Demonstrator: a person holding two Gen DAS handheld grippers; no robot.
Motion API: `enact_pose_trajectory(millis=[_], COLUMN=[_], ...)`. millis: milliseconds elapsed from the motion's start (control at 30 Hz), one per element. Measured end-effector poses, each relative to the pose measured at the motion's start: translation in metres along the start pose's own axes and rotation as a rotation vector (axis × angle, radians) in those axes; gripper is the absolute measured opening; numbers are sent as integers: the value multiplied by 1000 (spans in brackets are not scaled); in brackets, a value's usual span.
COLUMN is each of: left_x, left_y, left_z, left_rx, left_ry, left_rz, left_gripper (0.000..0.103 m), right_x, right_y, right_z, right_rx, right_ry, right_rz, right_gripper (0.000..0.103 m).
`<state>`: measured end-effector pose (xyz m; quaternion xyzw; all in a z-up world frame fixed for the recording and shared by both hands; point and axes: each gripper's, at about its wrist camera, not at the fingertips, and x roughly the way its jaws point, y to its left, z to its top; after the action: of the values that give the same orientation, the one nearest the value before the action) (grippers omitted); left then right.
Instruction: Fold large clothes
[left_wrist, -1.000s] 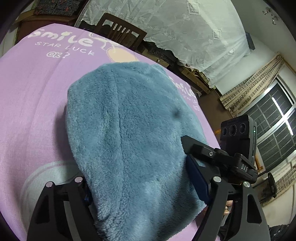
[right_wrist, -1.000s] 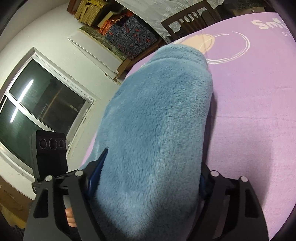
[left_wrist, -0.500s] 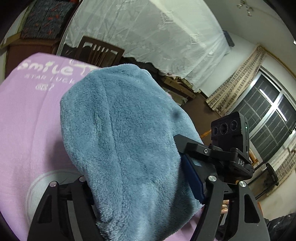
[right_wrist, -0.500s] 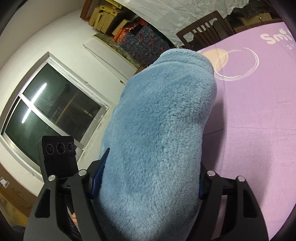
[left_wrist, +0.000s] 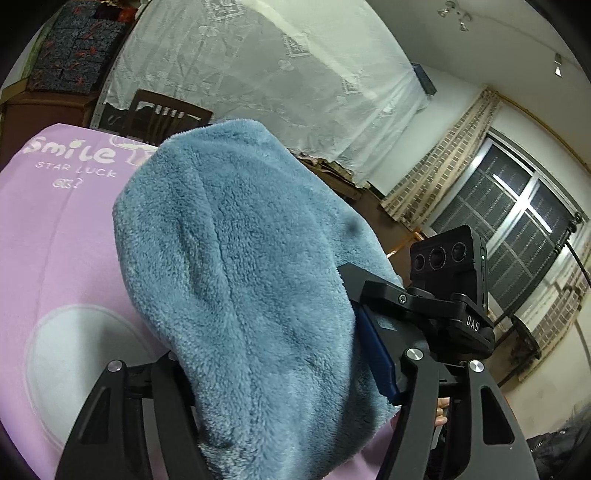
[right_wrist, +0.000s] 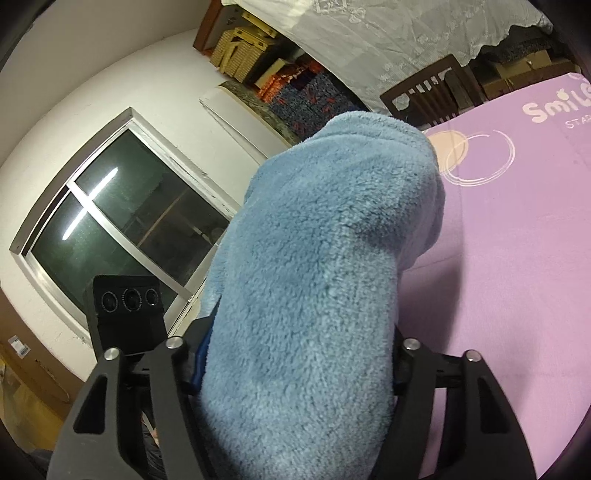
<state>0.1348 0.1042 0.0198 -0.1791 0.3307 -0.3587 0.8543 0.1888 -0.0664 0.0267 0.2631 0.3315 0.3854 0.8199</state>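
The blue fleece garment filled the middle of both wrist views, bunched into a thick roll above the purple bedspread. The left gripper had that roll between its fingers, and its jaws were closing; the right-hand blue pad lay against the fleece, while the other finger was hidden under the pile. Whether the pads were truly pressing could not be told, yet the cloth was plainly gathered between them.

The right gripper was likewise closing round the same garment, its fingers set about midway apart, with a blue pad touching the fleece on one side and the far finger buried in it.

The far end of the garment reached toward the "Smile" lettering on the bedspread and covered part of the printed circle. Beyond the bedspread's far edge stood a wooden chair, and behind that hung a white lace cloth. A dark window showed well off the bedspread's side.
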Motion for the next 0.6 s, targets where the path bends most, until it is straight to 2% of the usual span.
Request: enact_pose_trajectory(millis=[167,333,467,600], left_x=[10,45,98,158], left_y=[-42,-90,-128,-155], left_z=[-12,-27,-48,-75], left_rx=[43,102,144,170], left_ry=[10,55,151,268], left_rz=[-46,-114,-166,-187], left_gripper=[68,68,68,68], right_x=[-49,-114,-174,-235], right_y=[6,-2,-26,-67], right_z=[-17,-37,-63,-102], right_rx=[-4,10,64,169], right_ry=[-51,-141,-207,-259], right_rz=[-6,-37,-96,-180], right_gripper=[62,62,62,62])
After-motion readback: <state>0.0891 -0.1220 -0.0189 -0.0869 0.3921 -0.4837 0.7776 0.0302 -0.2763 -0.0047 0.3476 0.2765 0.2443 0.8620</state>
